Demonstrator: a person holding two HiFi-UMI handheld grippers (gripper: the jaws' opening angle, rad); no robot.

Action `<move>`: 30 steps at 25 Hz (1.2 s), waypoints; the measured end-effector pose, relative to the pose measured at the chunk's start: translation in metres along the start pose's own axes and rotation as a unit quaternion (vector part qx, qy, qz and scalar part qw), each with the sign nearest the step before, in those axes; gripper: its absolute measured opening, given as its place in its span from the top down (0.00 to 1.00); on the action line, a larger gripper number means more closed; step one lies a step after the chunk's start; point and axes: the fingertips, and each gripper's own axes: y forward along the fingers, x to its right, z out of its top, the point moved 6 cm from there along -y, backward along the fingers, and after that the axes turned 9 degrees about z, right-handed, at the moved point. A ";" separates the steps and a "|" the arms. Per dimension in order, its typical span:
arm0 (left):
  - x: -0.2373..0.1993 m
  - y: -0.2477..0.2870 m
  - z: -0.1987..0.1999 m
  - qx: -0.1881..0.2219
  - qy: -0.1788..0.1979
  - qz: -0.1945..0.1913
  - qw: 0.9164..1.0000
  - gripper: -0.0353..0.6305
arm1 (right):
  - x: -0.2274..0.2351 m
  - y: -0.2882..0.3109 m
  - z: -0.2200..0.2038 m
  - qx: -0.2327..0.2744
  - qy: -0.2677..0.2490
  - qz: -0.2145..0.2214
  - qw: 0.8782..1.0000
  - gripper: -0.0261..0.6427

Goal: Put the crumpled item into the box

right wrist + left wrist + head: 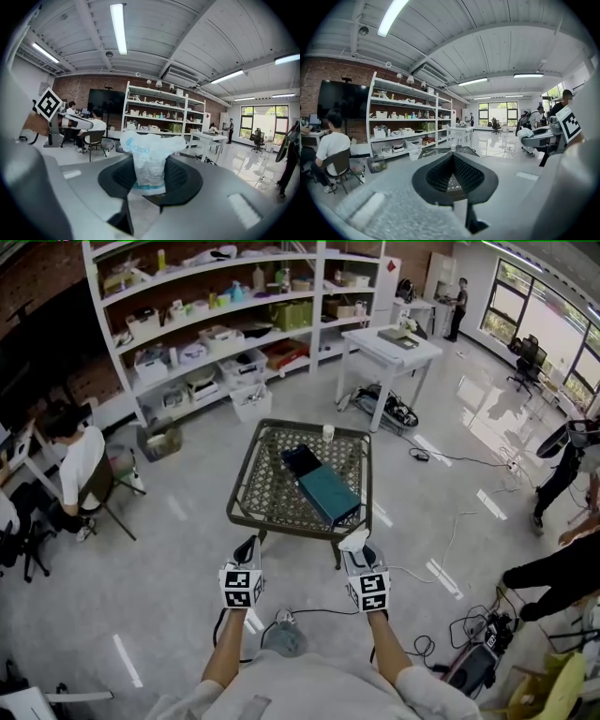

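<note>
A white crumpled plastic item [354,539] with blue print is pinched between the jaws of my right gripper [357,548]; in the right gripper view the crumpled item [149,152] stands up out of that gripper [150,183]. A teal box [330,493] lies on the wicker-topped table [246,486] ahead, next to a dark blue flat piece [302,461]. My left gripper [247,543] hovers short of the table's near edge, level with the right one. Seen from its own camera, the left gripper [451,159] has its jaws together with nothing between them.
A small white cup [328,431] stands at the table's far edge. White shelving [216,334] lines the back wall, and a white table [389,345] stands beyond. A person sits on a chair [70,465] at the left. Cables [441,559] trail across the floor to the right.
</note>
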 end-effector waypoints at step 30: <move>-0.083 0.246 0.054 -0.004 -0.003 -0.066 0.998 0.94 | 0.083 0.215 0.056 -0.021 0.003 -0.039 0.999 0.77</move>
